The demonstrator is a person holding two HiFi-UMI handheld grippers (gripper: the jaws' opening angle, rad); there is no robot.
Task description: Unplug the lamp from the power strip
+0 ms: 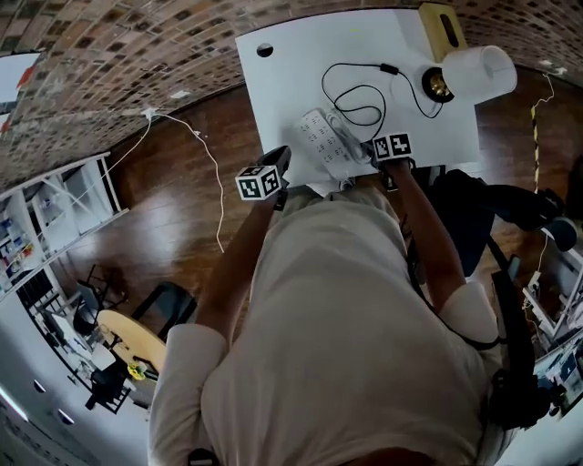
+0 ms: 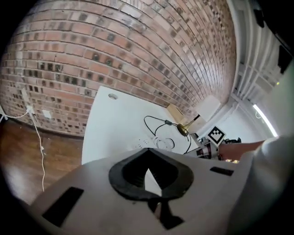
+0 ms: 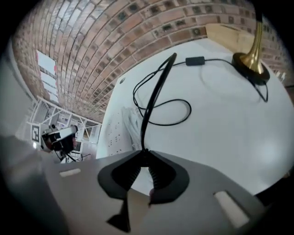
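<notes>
On the white table (image 1: pixel 291 82) lies a white power strip (image 1: pixel 323 138), near the front edge. A lamp (image 1: pixel 478 73) with a white shade and brass base (image 3: pixel 250 69) stands at the far right. Its black cord (image 1: pixel 351 91) loops across the table. In the right gripper view the cord (image 3: pixel 156 96) rises off the table straight into my right gripper (image 3: pixel 144 153), which is shut on its end; the plug itself is hidden between the pads. The power strip (image 3: pixel 117 133) lies apart, to the left of the jaws. My left gripper (image 2: pixel 147 153) hangs left of the table, shut and holding nothing.
A wooden box (image 1: pixel 444 27) stands behind the lamp at the table's back edge. A white cable (image 1: pixel 214 173) trails over the wooden floor on the left. A brick wall (image 2: pixel 115 50) runs behind the table. A black chair (image 1: pixel 492 209) stands at the right.
</notes>
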